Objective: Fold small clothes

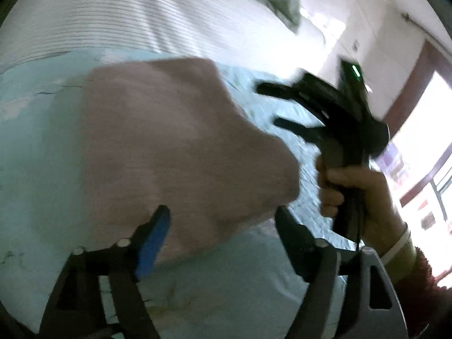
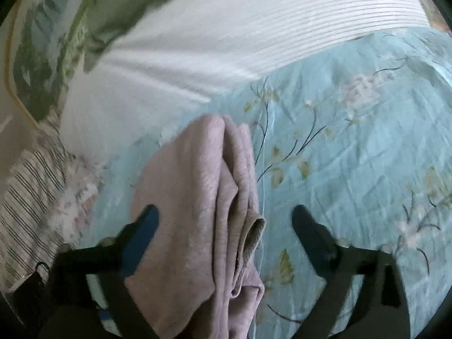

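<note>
Could slump open from here — pink garment (image 2: 195, 212) bunched in loose folds on the bed (image 2: 353, 147), nothing pinching it. Lies between the spread fingers of the right gripper (image 2: 224, 217), apparently untouched, though blur hides any contact. Left gripper (image 1: 223, 217) also spread, garment just ahead of its tips. Right hand (image 1: 356, 192) wrapped round its handle, angled down toward the cloth.

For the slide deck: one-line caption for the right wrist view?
Open right gripper straddles a folded pink garment lying on a floral blue bedsheet.
</note>
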`<control>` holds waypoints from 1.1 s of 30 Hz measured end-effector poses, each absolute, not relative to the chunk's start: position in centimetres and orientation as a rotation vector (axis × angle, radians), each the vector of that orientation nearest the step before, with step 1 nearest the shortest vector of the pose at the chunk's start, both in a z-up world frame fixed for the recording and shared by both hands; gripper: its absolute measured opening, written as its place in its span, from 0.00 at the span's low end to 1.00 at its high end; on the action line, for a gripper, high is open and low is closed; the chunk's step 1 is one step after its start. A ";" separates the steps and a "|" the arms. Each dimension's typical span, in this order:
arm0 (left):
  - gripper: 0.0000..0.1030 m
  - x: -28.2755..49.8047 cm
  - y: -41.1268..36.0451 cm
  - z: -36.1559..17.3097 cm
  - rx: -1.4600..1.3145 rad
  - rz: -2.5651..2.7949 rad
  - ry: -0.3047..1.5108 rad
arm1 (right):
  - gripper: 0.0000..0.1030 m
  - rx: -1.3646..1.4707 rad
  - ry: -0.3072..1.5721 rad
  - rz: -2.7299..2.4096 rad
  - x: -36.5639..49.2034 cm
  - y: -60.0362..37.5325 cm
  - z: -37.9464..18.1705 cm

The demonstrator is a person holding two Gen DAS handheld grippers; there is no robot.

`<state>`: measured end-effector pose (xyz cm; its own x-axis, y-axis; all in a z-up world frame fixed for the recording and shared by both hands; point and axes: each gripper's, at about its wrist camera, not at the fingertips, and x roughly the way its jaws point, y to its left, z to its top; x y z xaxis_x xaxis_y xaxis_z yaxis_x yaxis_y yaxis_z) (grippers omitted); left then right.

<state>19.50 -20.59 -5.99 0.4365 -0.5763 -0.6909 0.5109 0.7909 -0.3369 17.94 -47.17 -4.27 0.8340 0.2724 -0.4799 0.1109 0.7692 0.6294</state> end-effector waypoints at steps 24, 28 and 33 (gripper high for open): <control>0.35 32.0 -15.2 -11.0 -0.348 -0.642 1.052 | 0.34 0.802 0.769 0.334 22.1 -43.4 -8.3; 0.34 28.6 -11.8 -7.7 -0.306 -0.607 0.965 | 0.34 0.793 0.741 0.414 21.5 -39.9 -6.7; 0.34 24.0 -4.9 -4.2 -0.273 -0.528 0.888 | 0.34 0.751 0.721 0.542 21.8 -33.2 -5.4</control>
